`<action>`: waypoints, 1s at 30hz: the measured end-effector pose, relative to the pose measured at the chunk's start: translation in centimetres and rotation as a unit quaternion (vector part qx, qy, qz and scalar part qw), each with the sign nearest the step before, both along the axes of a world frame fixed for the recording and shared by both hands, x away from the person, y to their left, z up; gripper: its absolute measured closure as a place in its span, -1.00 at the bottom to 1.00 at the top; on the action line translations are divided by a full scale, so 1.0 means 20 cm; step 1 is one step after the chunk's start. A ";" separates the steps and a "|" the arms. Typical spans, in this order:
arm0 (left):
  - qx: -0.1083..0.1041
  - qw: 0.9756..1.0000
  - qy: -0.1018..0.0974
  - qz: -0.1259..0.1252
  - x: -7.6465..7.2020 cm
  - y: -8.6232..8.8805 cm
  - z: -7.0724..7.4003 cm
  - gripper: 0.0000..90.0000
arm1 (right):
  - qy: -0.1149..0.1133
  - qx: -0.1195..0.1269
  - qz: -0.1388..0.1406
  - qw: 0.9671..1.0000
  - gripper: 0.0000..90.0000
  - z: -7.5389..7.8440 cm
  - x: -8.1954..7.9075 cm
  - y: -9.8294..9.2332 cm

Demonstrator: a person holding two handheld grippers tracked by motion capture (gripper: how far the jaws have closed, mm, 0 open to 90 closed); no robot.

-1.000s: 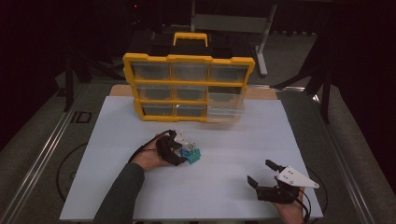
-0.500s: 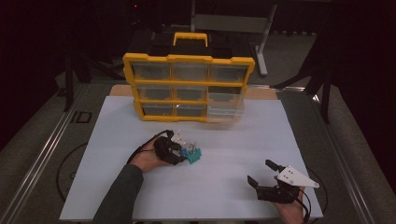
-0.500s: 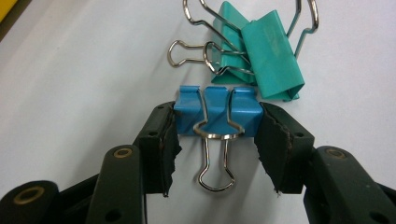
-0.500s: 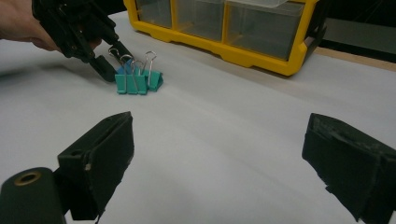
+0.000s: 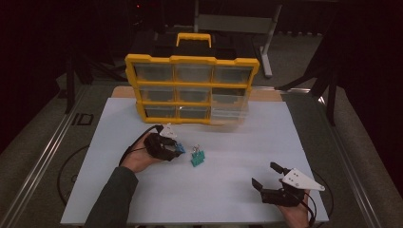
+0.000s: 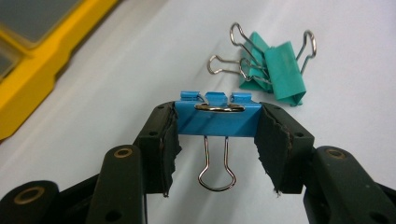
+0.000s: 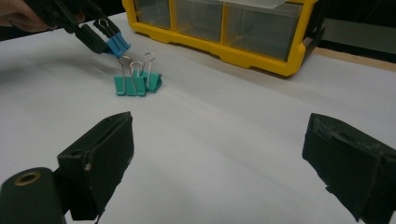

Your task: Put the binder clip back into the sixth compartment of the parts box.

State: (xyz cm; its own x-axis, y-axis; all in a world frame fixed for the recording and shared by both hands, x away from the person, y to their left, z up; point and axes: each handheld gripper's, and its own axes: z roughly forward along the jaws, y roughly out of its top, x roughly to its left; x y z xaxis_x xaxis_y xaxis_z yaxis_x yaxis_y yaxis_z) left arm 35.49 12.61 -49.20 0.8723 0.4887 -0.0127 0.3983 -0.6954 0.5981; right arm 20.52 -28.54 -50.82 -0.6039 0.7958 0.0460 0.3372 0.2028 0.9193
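Just in front of the yellow drawer organizer (image 5: 192,88), on the white table sheet (image 5: 237,142), my left gripper (image 6: 217,119) has just closed its jaws onto a blue binder clip (image 6: 217,119), pads pressing on the two ends of its folded body, and it holds the clip off the sheet beside the green binder clips (image 5: 197,158). I judge the clip light, stiff and smooth, painted spring steel with loose wire handles that swing, so the body is the place to grip, not the handles. My left hand (image 5: 142,159) angles the gripper toward the organizer's right side. My right gripper (image 5: 269,183) rests well away from the organizer at the sheet's near edge, jaws wide apart and empty.
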 end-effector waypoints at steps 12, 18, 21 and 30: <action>-0.025 0.999 -0.014 0.020 0.00 0.03 0.17 0.12 | -0.006 0.002 -0.006 1.000 -0.81 0.00 0.01 0.00; -0.041 0.998 -0.024 0.030 0.01 0.01 0.27 0.12 | -0.007 0.011 -0.008 1.000 -0.81 0.00 0.04 0.01; -0.054 0.998 -0.024 0.031 0.02 0.00 0.32 0.12 | -0.009 0.014 -0.013 1.000 -0.81 0.00 0.05 0.01; -0.055 0.998 -0.035 0.014 0.06 -0.05 0.48 0.12 | -0.007 0.016 -0.008 1.000 -0.81 -0.01 0.07 0.01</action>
